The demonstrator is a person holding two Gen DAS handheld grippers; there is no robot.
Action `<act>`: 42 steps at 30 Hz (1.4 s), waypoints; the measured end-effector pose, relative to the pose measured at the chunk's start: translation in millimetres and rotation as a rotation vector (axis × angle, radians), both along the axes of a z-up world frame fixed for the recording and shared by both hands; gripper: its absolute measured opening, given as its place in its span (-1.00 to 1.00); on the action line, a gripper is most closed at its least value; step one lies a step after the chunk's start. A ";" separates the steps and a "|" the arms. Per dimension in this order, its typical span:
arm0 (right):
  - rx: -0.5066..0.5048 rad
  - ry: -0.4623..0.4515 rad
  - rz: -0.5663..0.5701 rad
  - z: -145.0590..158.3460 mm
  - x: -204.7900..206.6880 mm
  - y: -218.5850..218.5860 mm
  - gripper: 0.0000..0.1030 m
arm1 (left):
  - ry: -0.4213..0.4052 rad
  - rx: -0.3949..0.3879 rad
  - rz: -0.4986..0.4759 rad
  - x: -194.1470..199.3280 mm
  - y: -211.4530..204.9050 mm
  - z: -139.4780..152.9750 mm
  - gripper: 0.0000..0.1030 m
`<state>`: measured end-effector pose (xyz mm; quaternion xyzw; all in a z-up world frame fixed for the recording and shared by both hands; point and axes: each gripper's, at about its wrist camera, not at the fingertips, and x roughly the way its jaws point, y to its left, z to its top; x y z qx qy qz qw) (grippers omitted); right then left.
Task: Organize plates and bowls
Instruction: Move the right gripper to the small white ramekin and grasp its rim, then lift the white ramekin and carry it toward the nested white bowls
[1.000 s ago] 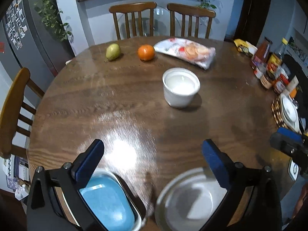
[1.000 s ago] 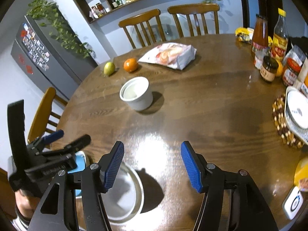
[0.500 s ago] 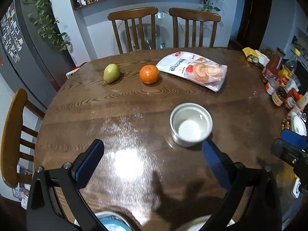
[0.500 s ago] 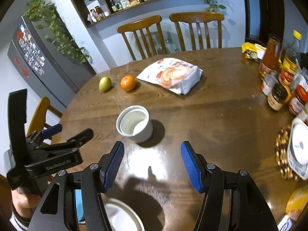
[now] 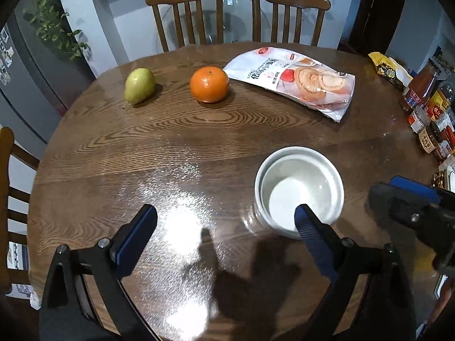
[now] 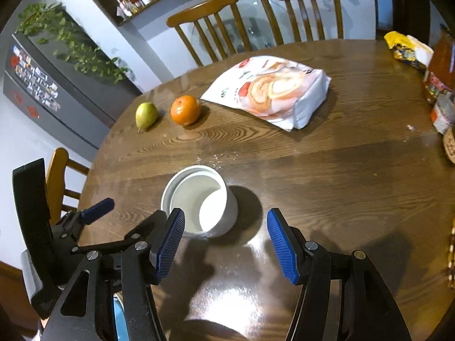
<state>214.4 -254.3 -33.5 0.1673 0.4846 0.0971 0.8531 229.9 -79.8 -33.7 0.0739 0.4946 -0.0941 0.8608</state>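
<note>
1. Two hand-held grippers point down at one white bowl (image 5: 298, 190), which sits upright on the brown counter (image 5: 142, 156), near its middle. The bowl has nothing in it, so it looks ready to be picked up and put with the other dishes.
2. The left hand-held gripper (image 5: 226, 224) is spread wide, and its jaws have just been closing a little. Nothing is pinched. Its right blue pad (image 5: 308, 224) sits in front of the bowl's near rim, but I cannot tell if it touches.
3. The right hand-held gripper (image 6: 224, 241) is partly spread and holds nothing. The bowl sits just ahead of its left pad (image 6: 170, 241), not between the pads.
4. A pear (image 5: 139, 85), an orange (image 5: 209, 84) and a snack bag (image 5: 295, 79) lie at the far side, well apart from the bowl, so they are not in the way.
5. Both tools tilt steeply down toward the counter, side by side. I think the next move is to grab the bowl's rim.
</note>
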 end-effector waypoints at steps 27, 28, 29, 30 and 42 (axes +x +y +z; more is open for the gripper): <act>0.033 0.124 0.041 -48.8 43.5 11.4 -0.43 | 0.106 -0.053 -0.060 24.2 -26.3 -39.0 -0.25; 0.032 0.127 0.041 -49.9 43.9 11.0 -0.43 | 0.109 -0.054 -0.060 24.5 -26.5 -40.1 -0.26; 0.033 0.129 0.041 -50.5 44.2 11.1 -0.44 | 0.109 -0.052 -0.060 24.8 -27.1 -40.9 -0.30; 0.035 0.129 0.042 -50.9 44.4 10.9 -0.44 | 0.107 -0.047 -0.062 24.8 -28.0 -42.0 -0.39; 0.015 0.106 0.052 -50.1 44.0 17.0 -0.60 | 0.102 -0.065 -0.072 24.0 -32.1 -44.1 -0.56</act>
